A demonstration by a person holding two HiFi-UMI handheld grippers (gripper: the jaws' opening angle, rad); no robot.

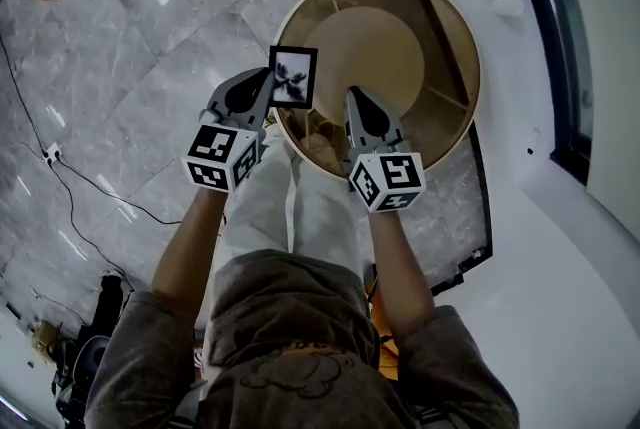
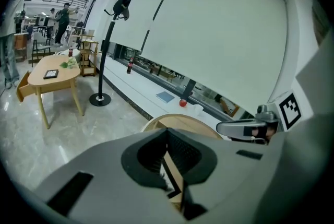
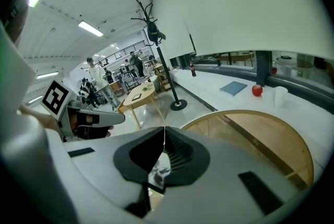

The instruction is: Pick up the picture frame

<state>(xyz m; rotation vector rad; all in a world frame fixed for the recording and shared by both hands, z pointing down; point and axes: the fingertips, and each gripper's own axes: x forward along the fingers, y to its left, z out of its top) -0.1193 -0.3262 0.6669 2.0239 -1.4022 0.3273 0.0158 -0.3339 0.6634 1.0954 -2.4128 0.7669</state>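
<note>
Head view: picture frame (image 1: 293, 77), upright in the air over the near rim of the round table (image 1: 390, 37). My left gripper (image 1: 268, 79) has its jaws clamped on the frame's edge. My right gripper (image 1: 352, 94) sits near the frame, jaws closed tip to tip.

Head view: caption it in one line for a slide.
Left gripper holds a small black picture frame over a round wooden table; right gripper alongside, jaws together.
</note>
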